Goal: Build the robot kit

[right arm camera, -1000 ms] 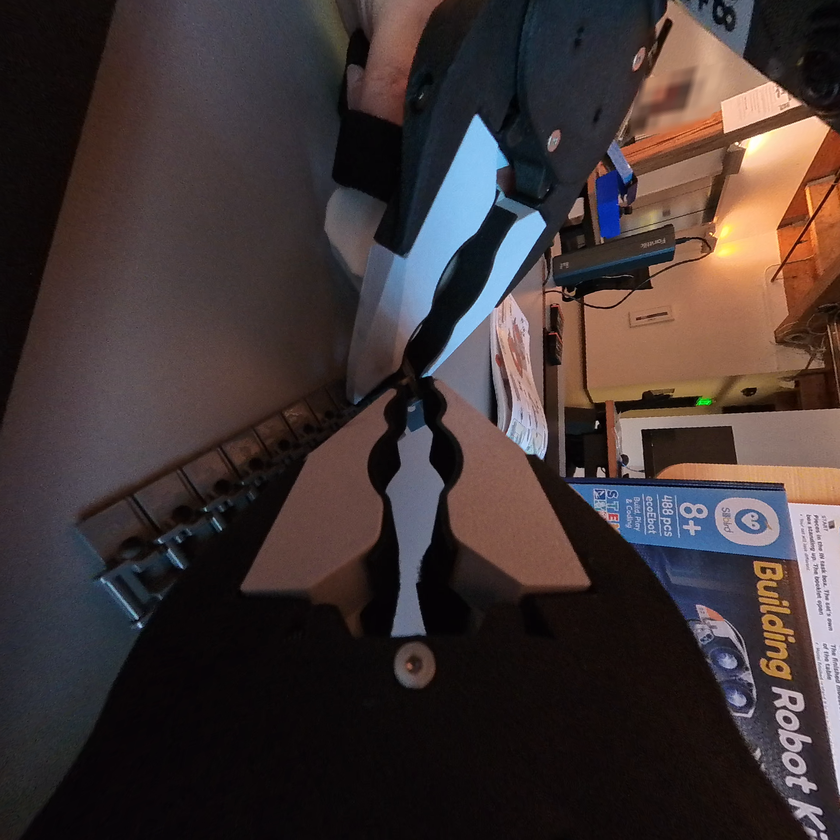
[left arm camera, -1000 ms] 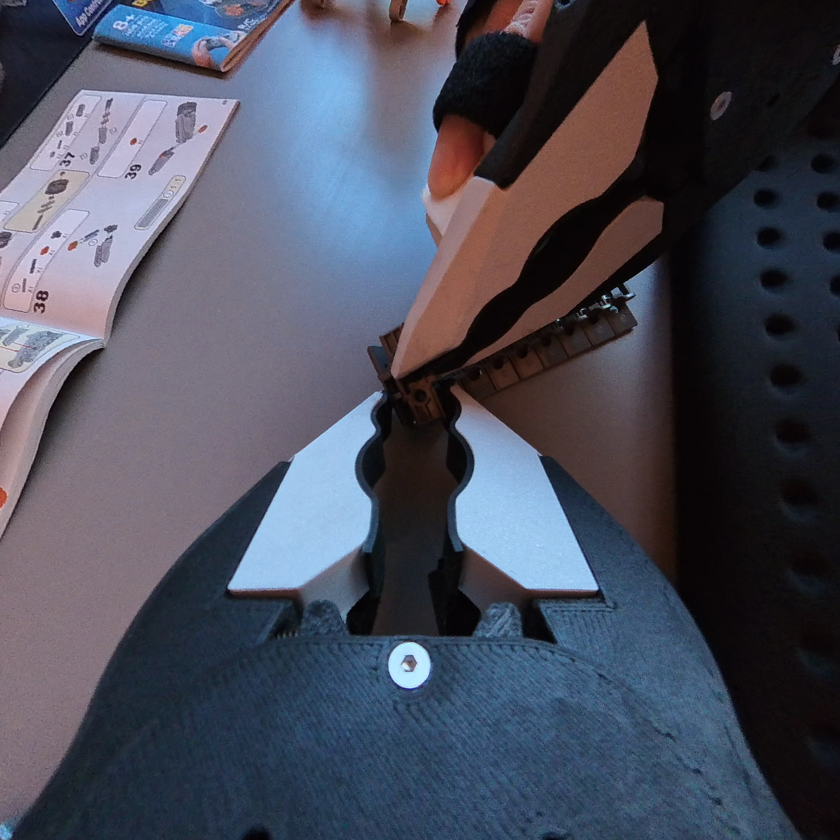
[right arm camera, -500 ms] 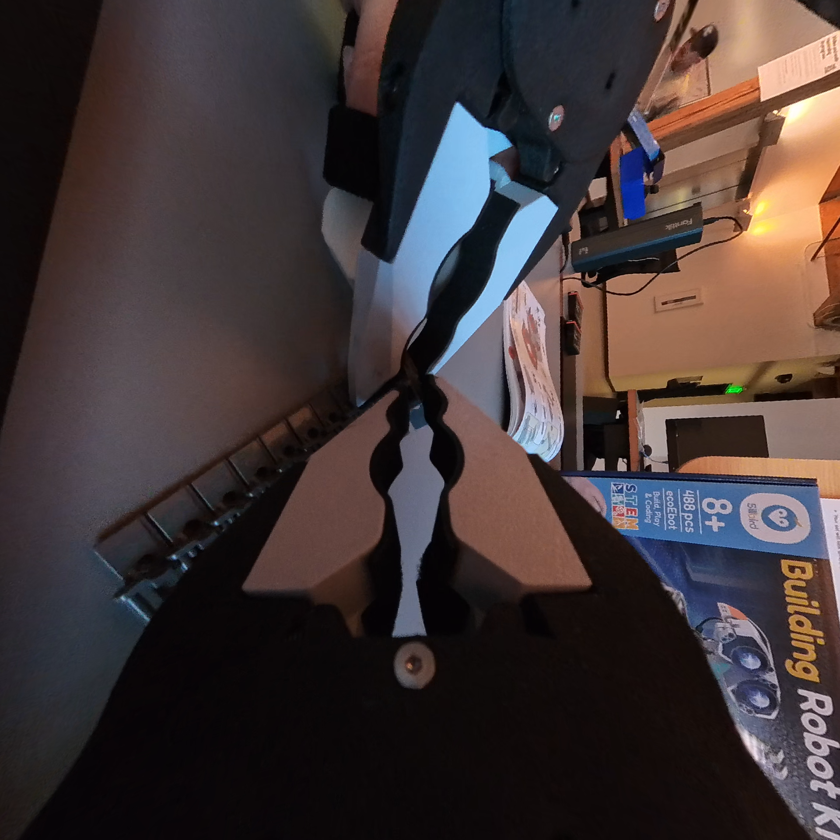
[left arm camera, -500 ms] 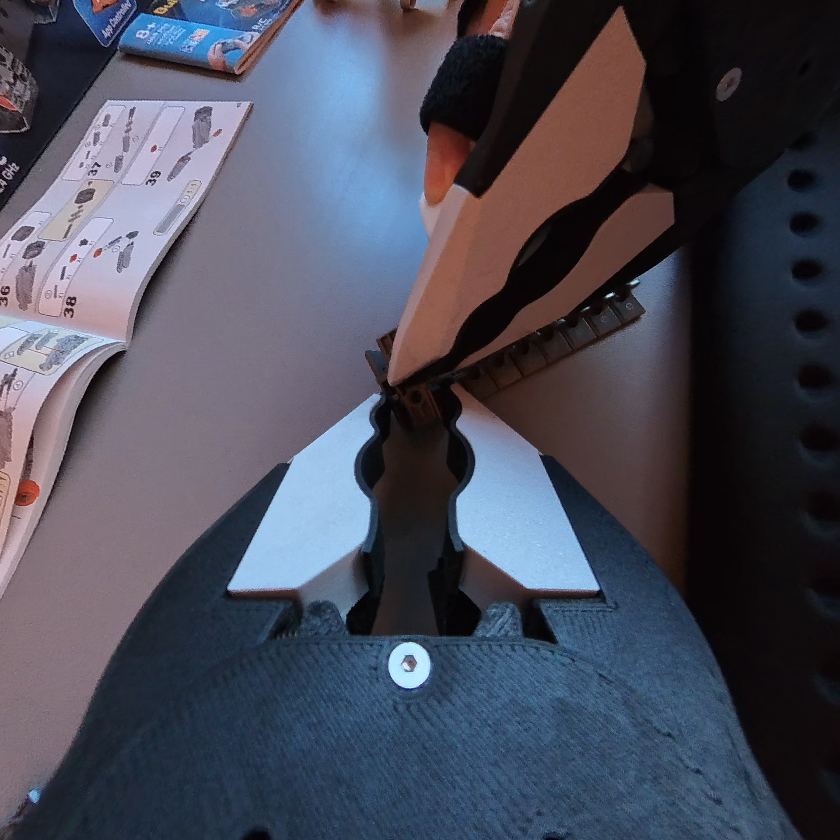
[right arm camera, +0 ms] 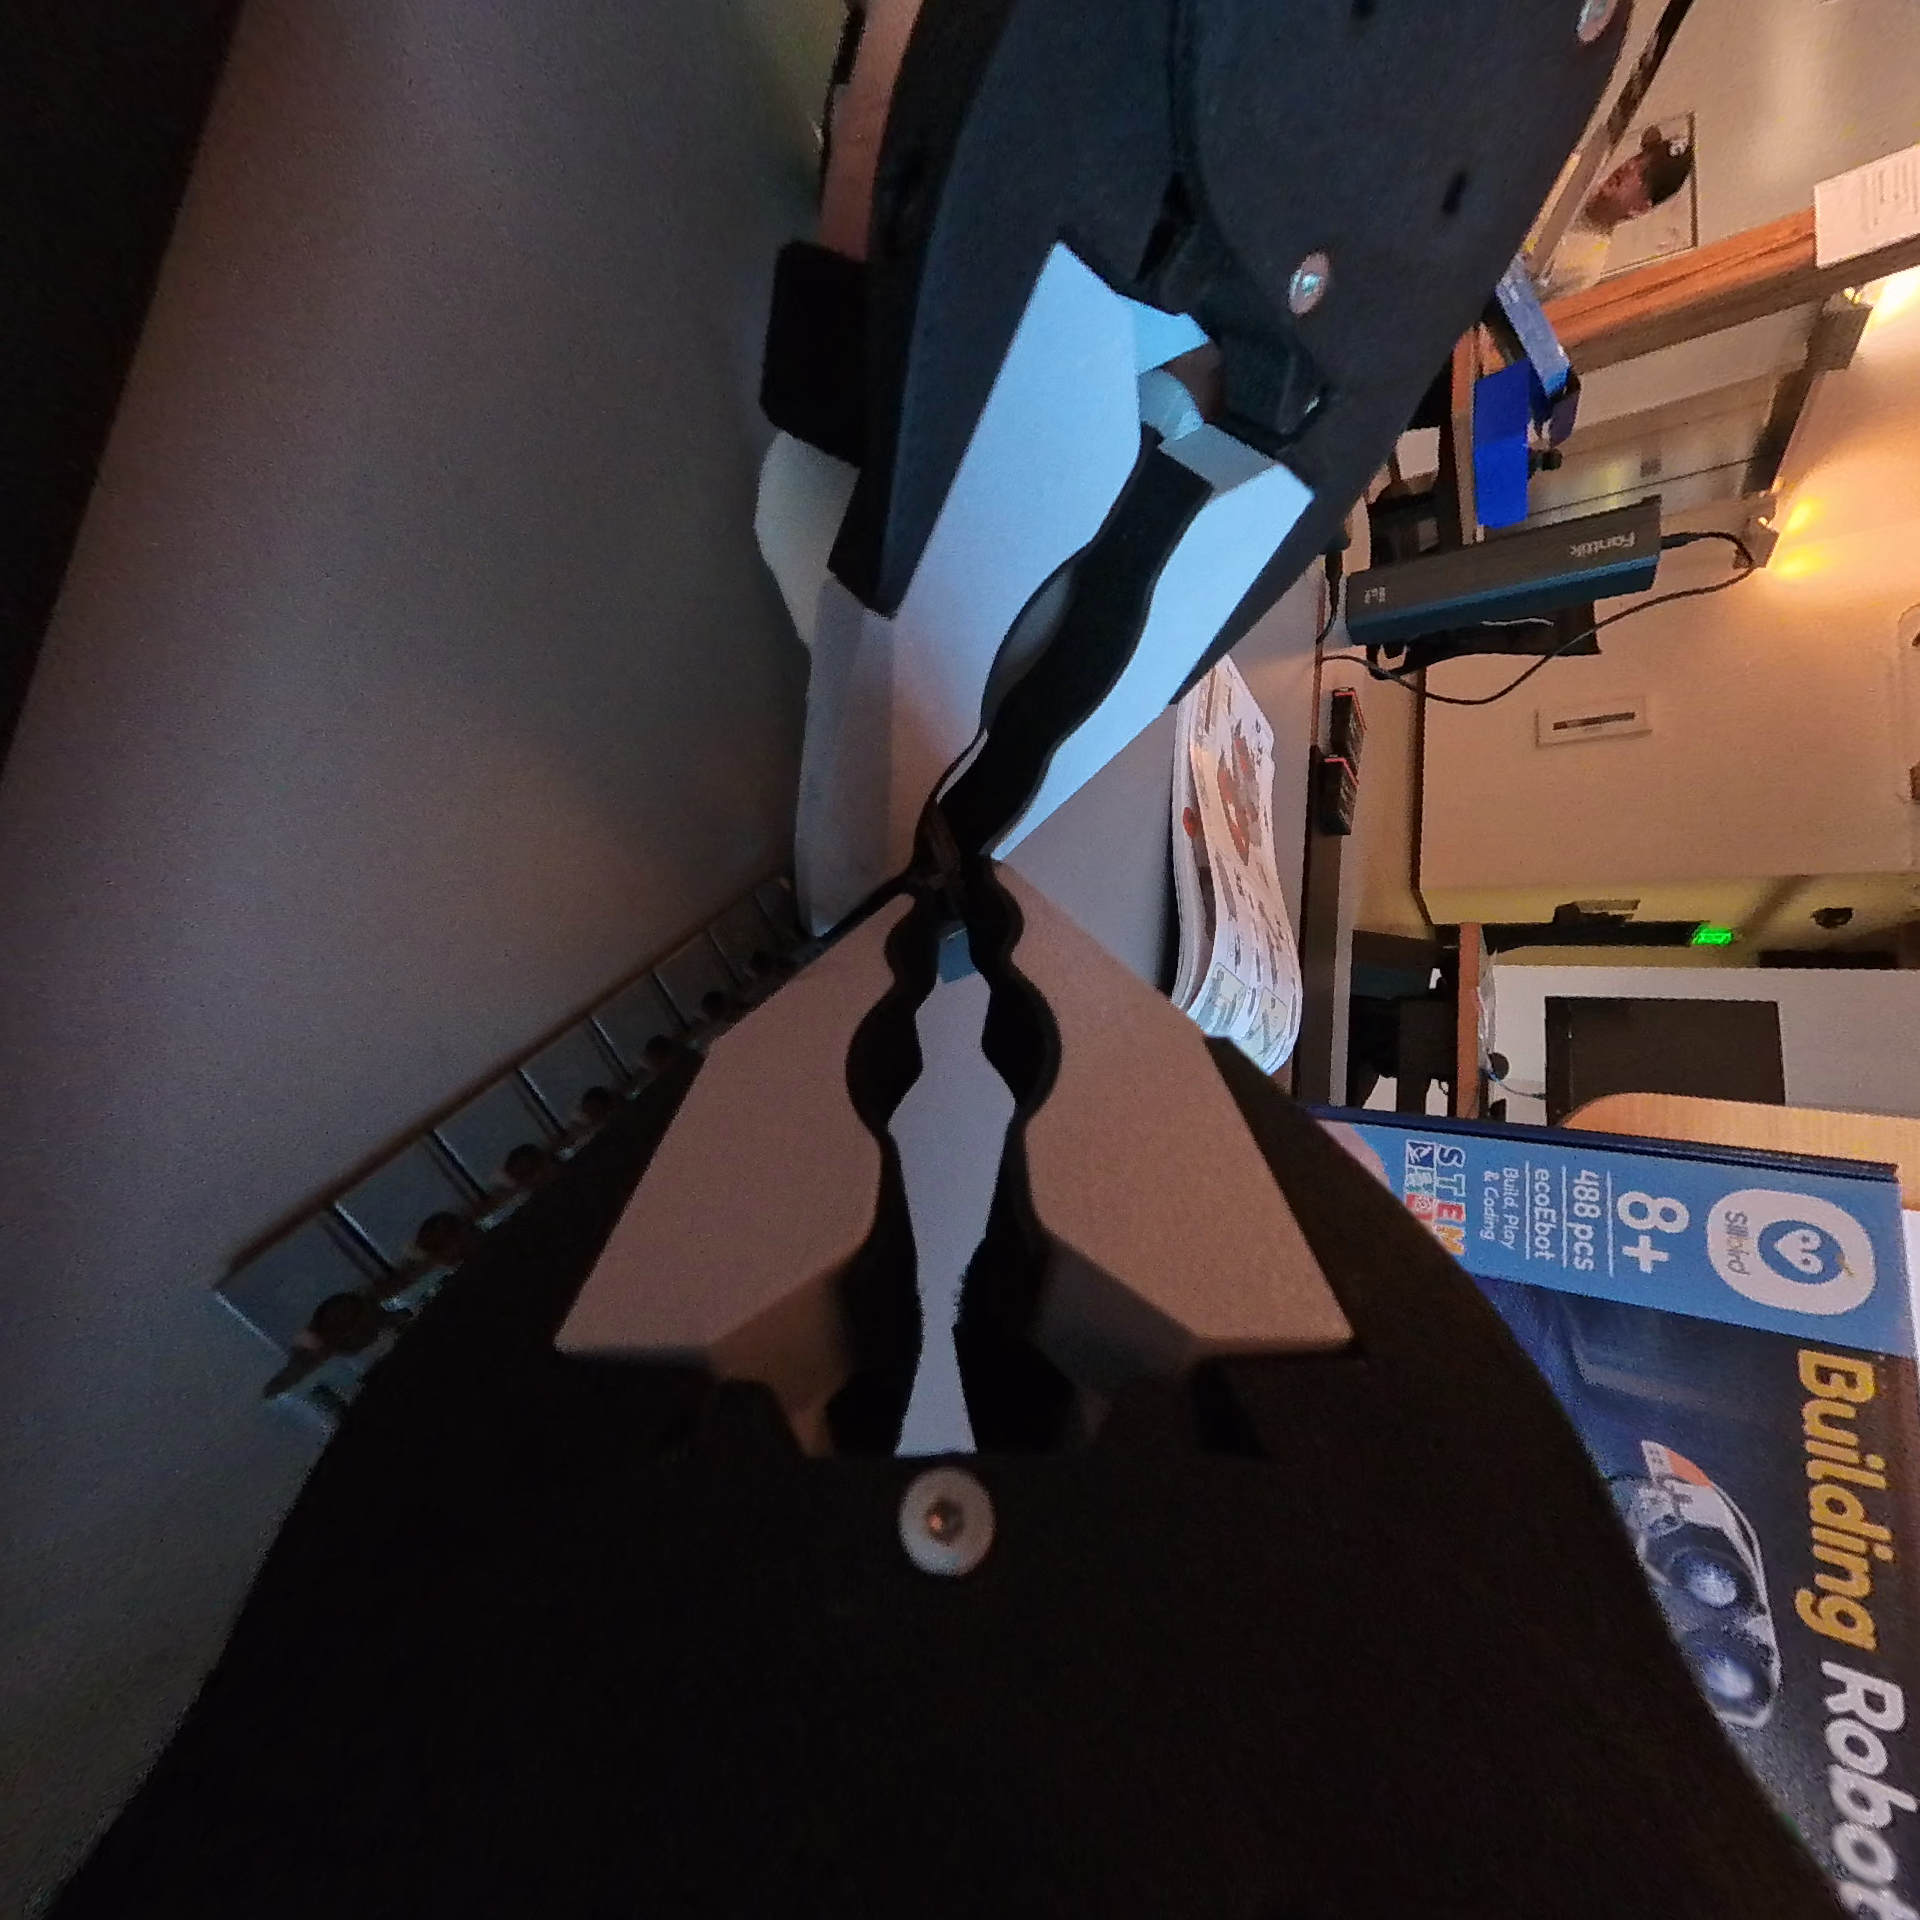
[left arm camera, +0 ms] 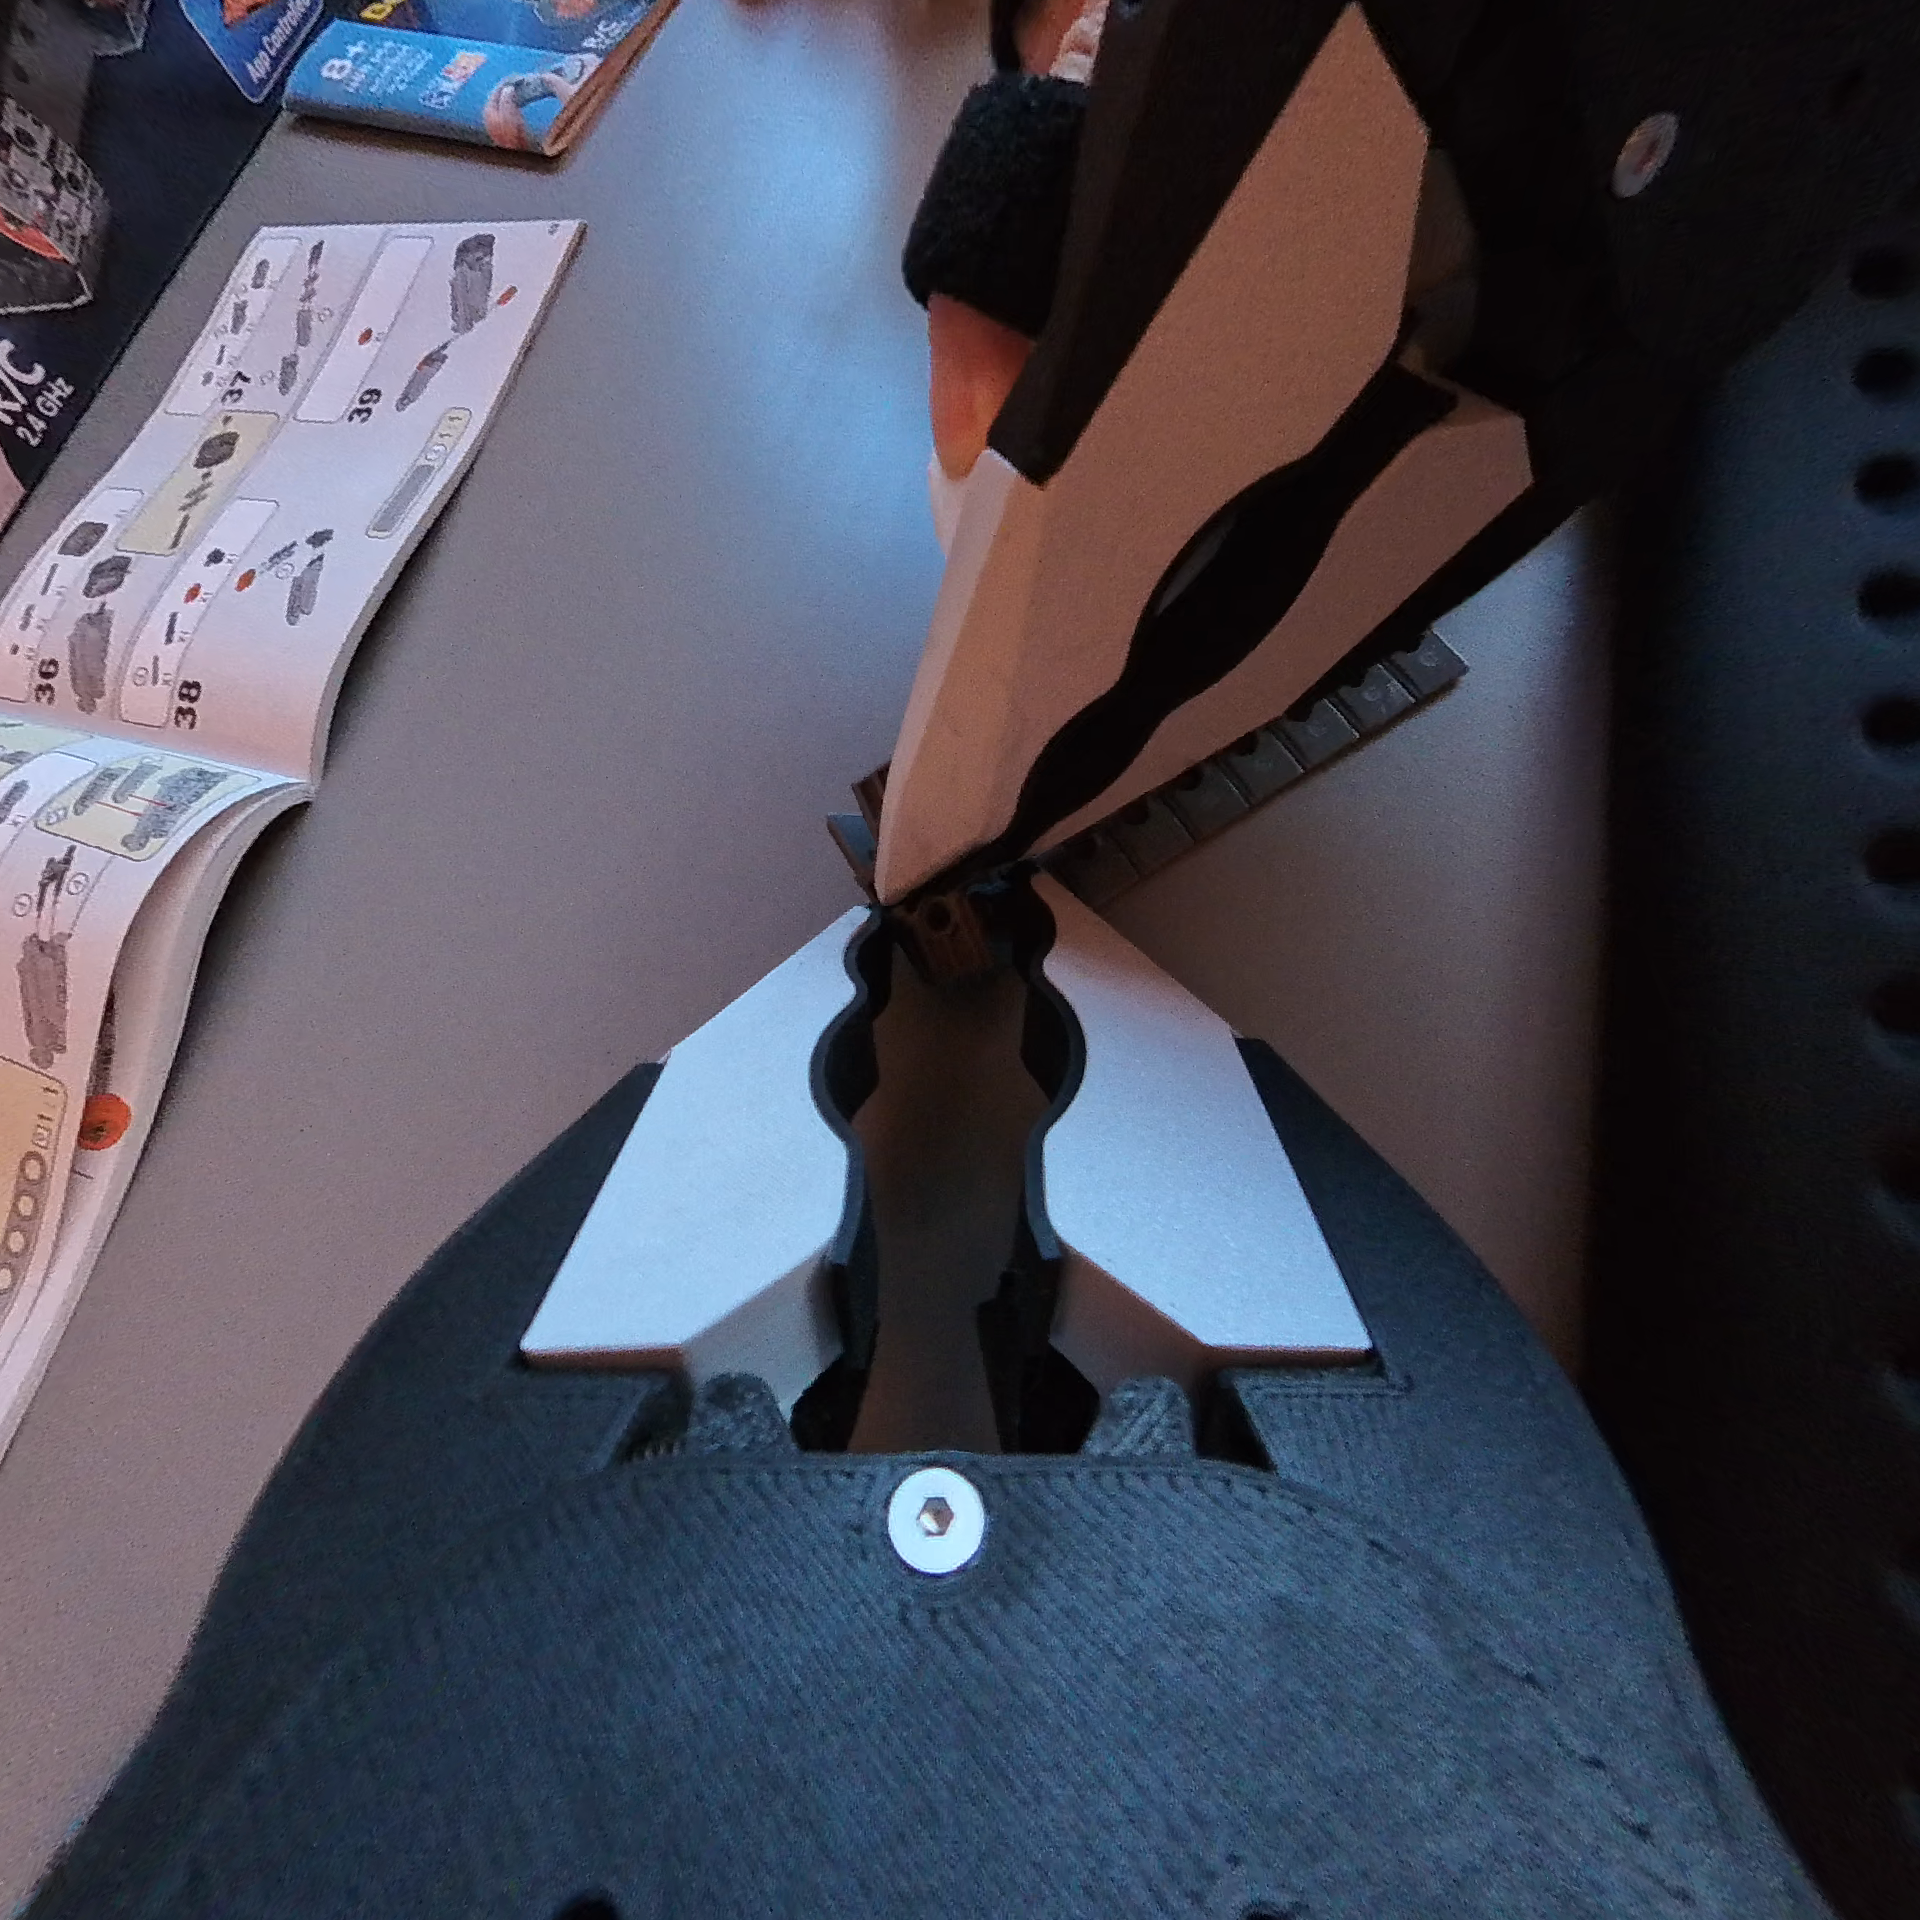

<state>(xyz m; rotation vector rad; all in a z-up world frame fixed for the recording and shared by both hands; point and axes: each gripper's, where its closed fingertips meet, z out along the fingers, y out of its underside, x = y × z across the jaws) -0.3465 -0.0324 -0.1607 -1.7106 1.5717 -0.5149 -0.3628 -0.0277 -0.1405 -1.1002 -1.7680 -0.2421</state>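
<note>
A grey toy track made of several joined links (left arm camera: 1268, 758) lies on the grey table (left arm camera: 675, 520). My left gripper (left arm camera: 951, 909) is shut on a small dark link (left arm camera: 945, 935) at the track's near end. My right gripper (left arm camera: 961, 873) reaches down from the upper right and is shut on the same end, tip to tip with the left. A fingertip in a black sleeve (left arm camera: 987, 239) rests along it. In the right wrist view the track (right arm camera: 488, 1143) runs to the lower left. There the right gripper (right arm camera: 948, 899) pinches a small grey piece (right arm camera: 954, 951), with the left gripper (right arm camera: 935, 831) just above.
An open instruction booklet (left arm camera: 208, 582) lies at the left, with a blue leaflet (left arm camera: 468, 73) and a dark box (left arm camera: 52, 208) behind it. A black perforated surface (left arm camera: 1766, 935) borders the table's right edge. A blue kit box (right arm camera: 1662, 1351) stands at the right of the right wrist view. Less than 4 cm separates the two grippers' tips.
Both grippers stay locked on the track's end. The left view has shifted, so the booklet sits further right, and the right gripper has tilted slightly more upright.
</note>
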